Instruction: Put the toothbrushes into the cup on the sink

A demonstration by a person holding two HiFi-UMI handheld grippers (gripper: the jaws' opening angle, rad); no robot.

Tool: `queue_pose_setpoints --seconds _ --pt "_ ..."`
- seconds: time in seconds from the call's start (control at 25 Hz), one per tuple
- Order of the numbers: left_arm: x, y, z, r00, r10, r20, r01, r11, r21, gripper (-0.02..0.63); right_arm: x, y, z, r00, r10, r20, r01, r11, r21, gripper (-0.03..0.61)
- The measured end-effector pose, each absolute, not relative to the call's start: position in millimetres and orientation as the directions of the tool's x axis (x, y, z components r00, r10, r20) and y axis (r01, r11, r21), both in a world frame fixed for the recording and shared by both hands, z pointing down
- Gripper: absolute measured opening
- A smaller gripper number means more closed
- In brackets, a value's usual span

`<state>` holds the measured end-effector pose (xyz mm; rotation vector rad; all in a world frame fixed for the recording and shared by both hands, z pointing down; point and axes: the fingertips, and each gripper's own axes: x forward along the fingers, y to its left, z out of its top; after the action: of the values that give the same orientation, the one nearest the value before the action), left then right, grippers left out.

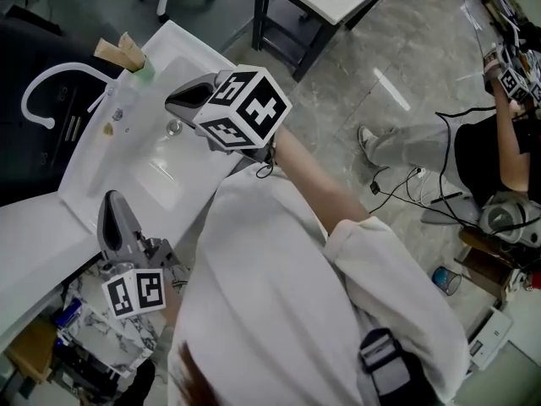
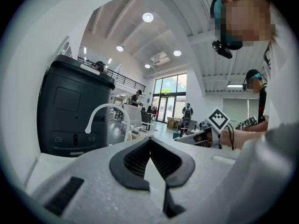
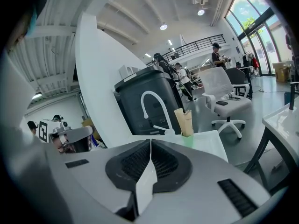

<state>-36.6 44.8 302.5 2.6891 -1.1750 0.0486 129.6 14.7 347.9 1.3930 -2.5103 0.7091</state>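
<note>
the toothbrushes [image 1: 123, 52] stand in paper wraps that hide the brushes themselves, and they cover most of the green cup [image 1: 144, 72]. a yellowish speck [image 1: 108, 128] on the sink [image 1: 188, 51] is too small to tell. the right edge cuts off a second person [image 1: 494, 150].

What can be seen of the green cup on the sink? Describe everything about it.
The cup is pale green and looks translucent, like plastic. It stands upright on a far corner of the white sink, close to the curved white faucet. Two tan pieces, paper-like with flat ends, stick out of its open top. Nothing else touches it.
</note>
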Motion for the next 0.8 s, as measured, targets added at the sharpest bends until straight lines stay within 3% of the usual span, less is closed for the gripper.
queue_pose_setpoints --seconds 0.8 --pt "-38 27 301 0.702 -0.706 0.092 -0.71 -0.685 0.164 0.014 120 7 350 -0.543 -0.746 0.386 -0.839 0.467 -0.279 0.016"
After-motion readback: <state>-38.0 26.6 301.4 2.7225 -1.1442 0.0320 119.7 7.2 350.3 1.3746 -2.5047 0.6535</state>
